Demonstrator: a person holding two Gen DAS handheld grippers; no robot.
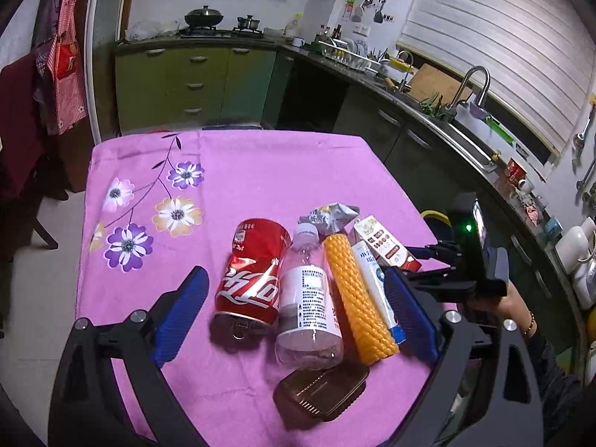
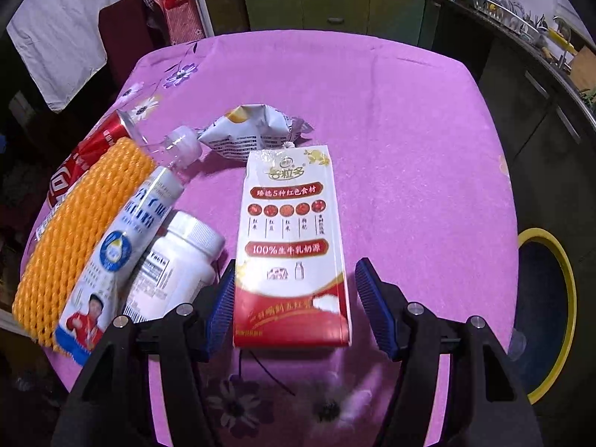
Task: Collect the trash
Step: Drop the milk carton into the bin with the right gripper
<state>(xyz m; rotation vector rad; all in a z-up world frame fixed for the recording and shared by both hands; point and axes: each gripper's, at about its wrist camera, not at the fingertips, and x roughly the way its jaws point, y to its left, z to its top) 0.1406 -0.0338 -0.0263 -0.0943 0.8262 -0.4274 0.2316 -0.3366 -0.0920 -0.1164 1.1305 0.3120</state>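
A: How do the two tools stand?
B: The left hand-held gripper (image 1: 294, 309) is spread wide over the red can (image 1: 253, 279) and clear bottle (image 1: 307, 298), touching neither. The right hand-held gripper (image 2: 294, 305) stands apart around the milk carton (image 2: 290, 246).
A: And the trash?
B: All lies together on the pink tabletop (image 2: 409, 149).

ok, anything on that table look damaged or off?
Yes. The red cola can lying beside the clear plastic bottle is dented along its side. The silver snack wrapper behind the milk carton is crumpled.
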